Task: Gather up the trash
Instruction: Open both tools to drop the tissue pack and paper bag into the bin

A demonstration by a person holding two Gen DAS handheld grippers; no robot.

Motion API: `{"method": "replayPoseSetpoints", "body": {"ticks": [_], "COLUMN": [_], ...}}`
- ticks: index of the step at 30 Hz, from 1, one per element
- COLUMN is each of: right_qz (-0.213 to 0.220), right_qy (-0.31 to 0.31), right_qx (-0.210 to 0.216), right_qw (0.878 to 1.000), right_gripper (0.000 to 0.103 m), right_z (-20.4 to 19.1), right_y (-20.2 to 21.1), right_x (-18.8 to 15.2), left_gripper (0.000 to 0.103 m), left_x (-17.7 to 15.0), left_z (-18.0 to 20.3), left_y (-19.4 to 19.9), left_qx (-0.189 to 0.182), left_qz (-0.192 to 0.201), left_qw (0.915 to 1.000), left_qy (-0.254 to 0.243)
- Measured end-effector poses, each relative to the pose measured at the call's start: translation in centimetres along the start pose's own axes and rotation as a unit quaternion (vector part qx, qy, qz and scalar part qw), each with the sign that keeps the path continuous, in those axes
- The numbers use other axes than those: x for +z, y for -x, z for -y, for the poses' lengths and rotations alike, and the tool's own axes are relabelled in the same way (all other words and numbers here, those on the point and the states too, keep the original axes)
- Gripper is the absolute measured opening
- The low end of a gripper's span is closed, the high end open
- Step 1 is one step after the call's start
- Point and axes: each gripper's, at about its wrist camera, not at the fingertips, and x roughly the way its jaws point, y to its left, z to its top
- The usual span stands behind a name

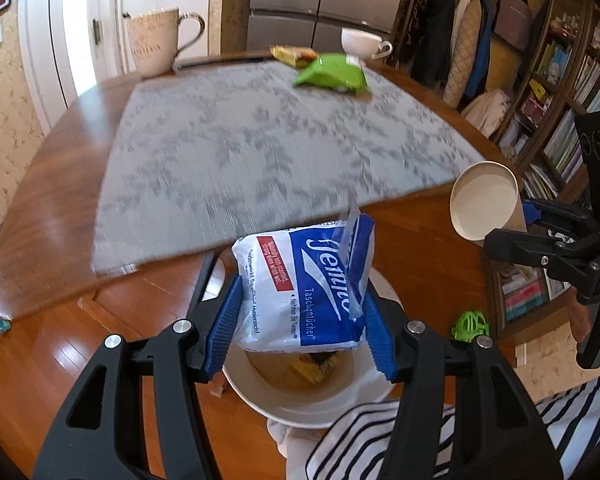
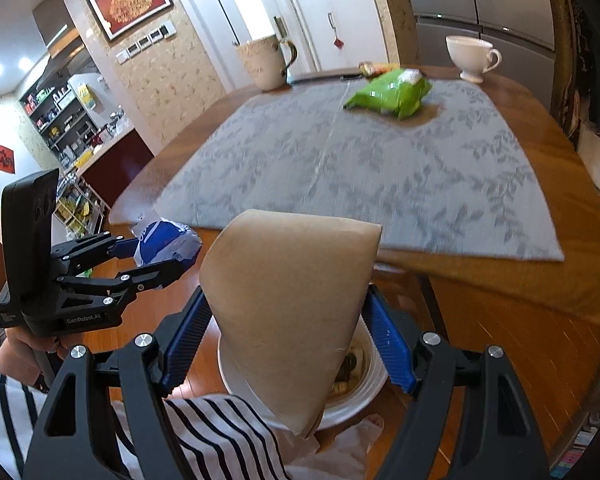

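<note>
My left gripper [image 1: 300, 316] is shut on a blue and white tissue packet [image 1: 304, 288] and holds it above a white bin [image 1: 300, 412] on the floor, which has wrappers inside. My right gripper [image 2: 288, 340] is shut on a brown paper cup [image 2: 288, 304], squashed between the pads, also over the white bin [image 2: 356, 400]. The cup's open mouth shows in the left wrist view [image 1: 484, 200]. The left gripper with the packet [image 2: 168, 244] shows in the right wrist view. A green snack bag [image 1: 332, 74] and a yellow wrapper [image 1: 294, 56] lie at the table's far end.
A grey patterned placemat [image 1: 260, 152] covers the wooden table [image 1: 60, 168]. A tall mug [image 1: 156, 44] and a white teacup [image 1: 364, 42] stand at the far edge. A small green object [image 1: 470, 324] lies on the floor. Bookshelves [image 1: 560, 112] stand on the right.
</note>
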Motion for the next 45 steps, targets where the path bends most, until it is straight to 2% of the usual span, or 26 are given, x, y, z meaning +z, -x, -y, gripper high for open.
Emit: {"method": "replayPoseSetpoints", "body": {"ticks": [5, 19, 30, 45], "right_qz": [-0.025, -0.079, -0.103, -0.115], "right_qy": [-0.007, -0.009, -0.013, -0.019], "right_qx": [-0.006, -0.038, -0.065, -0.072], "right_qw": [1.000, 0.996, 0.993, 0.991], "right_gripper": [0.075, 0.075, 0.075, 0.075], "right_z": [-0.1, 0.0, 1.3, 2.2], "right_y": [-1.7, -7.7, -11.9, -13.5], "right_x": [-1.6, -5.0, -5.0, -4.6], "left_gripper": [0.057, 0.057, 0.057, 0.057], "left_x": [-1.8, -5.8, -6.2, -5.7], "left_z": [0.0, -0.6, -0.9, -1.4], "left_y": [-1.7, -7.0, -10.5, -12.2], "left_qx": [-0.007, 0.005, 0.014, 0.021], "left_qz": [-0.029, -0.096, -0.112, -0.115], "left_qw": [0.9996, 0.9954, 0.9936, 0.9931], "left_qy": [0.003, -0.006, -0.003, -0.006]}}
